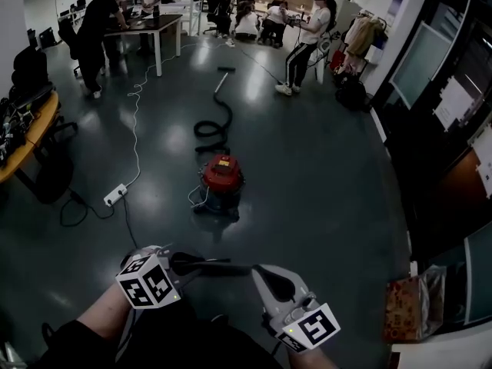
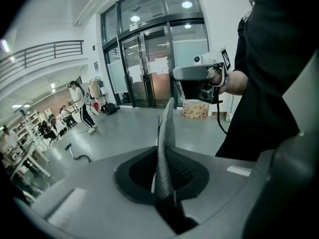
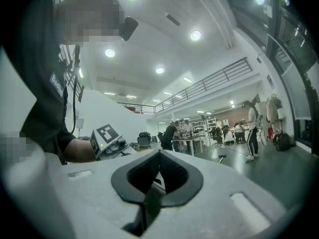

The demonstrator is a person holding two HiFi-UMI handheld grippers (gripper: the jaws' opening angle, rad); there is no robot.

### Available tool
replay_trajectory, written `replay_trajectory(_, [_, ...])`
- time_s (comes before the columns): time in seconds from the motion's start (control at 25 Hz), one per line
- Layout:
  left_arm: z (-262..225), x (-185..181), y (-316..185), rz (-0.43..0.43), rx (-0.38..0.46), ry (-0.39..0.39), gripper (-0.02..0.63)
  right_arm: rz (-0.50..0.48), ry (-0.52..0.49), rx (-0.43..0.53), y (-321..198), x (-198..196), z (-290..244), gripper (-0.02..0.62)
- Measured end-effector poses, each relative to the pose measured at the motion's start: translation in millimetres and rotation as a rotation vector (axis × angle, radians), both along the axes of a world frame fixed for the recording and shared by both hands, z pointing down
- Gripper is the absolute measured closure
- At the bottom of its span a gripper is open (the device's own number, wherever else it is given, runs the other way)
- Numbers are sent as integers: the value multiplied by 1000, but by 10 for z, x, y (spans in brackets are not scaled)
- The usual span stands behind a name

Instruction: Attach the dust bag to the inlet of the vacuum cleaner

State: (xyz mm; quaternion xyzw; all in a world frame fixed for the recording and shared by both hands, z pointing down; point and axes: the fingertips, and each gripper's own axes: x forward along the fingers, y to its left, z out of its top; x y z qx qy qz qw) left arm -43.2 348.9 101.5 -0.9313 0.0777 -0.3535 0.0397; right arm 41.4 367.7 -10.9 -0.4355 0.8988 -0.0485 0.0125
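The red vacuum cleaner (image 1: 223,177) stands on the dark floor a few steps ahead. Its black hose (image 1: 215,127) curls away to a wand (image 1: 224,75). No dust bag shows in any view. Both grippers are held low, close to the person's body, with their tips nearly meeting. My left gripper (image 1: 231,267) points to the right and its jaws lie together, with nothing visible between them (image 2: 167,113). My right gripper (image 1: 261,277) points up and left and is shut and empty (image 3: 152,195). Each gripper view shows the other gripper: the right one (image 2: 204,73), and the left one's marker cube (image 3: 106,136).
A white power strip (image 1: 115,195) and its cable lie on the floor left of the vacuum. Several people stand or sit at the far tables (image 1: 150,25). A patterned box (image 1: 403,306) sits by the right wall, near glass doors (image 2: 144,68). A desk (image 1: 27,133) runs along the left.
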Motion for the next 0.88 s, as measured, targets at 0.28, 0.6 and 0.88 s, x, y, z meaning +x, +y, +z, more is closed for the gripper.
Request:
replay_trajectory(0.28, [192, 134, -576, 48, -13, 17, 580, 24, 27, -28, -745, 74, 122, 594])
replay_trajectory(0.6, [478, 115, -1676, 161, 25, 23, 581, 136, 95, -65, -2051, 20, 391, 594])
replay_trajectory(0.88, [786, 36, -2412, 233, 43, 5, 581, 217, 147, -73, -3044, 54, 541, 594])
